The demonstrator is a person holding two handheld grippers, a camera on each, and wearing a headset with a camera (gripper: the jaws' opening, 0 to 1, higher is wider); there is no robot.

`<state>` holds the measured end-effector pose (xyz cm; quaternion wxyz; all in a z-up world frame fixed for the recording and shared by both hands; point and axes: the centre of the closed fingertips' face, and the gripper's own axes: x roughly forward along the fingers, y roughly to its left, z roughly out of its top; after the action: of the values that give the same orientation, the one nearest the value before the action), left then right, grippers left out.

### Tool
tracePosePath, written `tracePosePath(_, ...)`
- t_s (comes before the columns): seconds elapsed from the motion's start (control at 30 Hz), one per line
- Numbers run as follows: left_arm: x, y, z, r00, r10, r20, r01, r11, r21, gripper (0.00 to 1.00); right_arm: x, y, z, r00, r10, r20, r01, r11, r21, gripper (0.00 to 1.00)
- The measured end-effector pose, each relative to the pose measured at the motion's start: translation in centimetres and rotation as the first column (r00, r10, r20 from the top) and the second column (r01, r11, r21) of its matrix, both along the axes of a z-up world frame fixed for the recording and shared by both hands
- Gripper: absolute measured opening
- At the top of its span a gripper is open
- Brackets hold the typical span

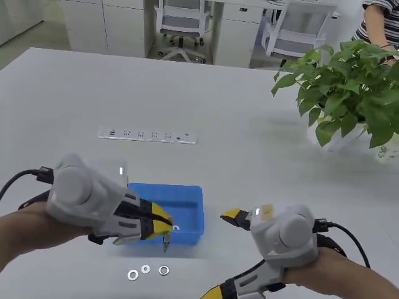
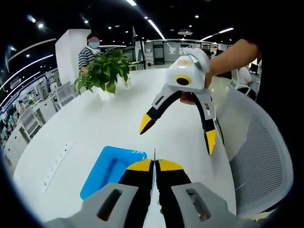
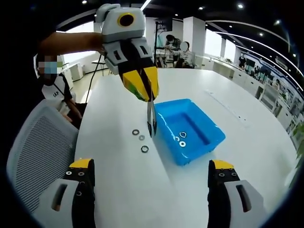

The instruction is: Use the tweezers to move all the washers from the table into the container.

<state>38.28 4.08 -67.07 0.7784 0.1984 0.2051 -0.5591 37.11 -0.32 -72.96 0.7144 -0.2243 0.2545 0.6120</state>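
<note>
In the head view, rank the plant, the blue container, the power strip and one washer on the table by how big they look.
1. plant
2. blue container, partly hidden by the left gripper
3. power strip, longer but much thinner
4. washer

Left gripper (image 3: 142, 86) — rounded pale-grey shell, black jaw arms, yellow tip caps. Left cable (image 1: 19, 178): black, thin, fixed at rear of shell.
Right gripper (image 2: 178, 134) — same make: domed pale-grey shell, grey link plates running into black jaw arms, yellow tips. Right cable (image 1: 346, 234): black, curved off rear of shell.
Jaw bases in the two gripper views: grey blocks, one dark oblong slot each, black mid-section, yellow cap.
Small pale lit patch on upper face of each shell, head view.
</note>
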Motion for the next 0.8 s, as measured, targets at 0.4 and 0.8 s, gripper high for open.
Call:
tracePosePath(0.4,-0.1,0.0,-1.5,0.999,-0.003,-0.035,0.003,1.000,-0.001,0.06,-0.2,0.0,-0.5,1.000,0.001,-0.019,-0.001,1.000,-0.005,1.00)
tracePosePath(0.8,-0.4,0.1,-2.7,0.998,-0.006,-0.060,0.007,1.000,0.006,0.06,-0.5,-0.2,-1.1,0.999,0.003,-0.037,-0.004,1.000,-0.016,1.00)
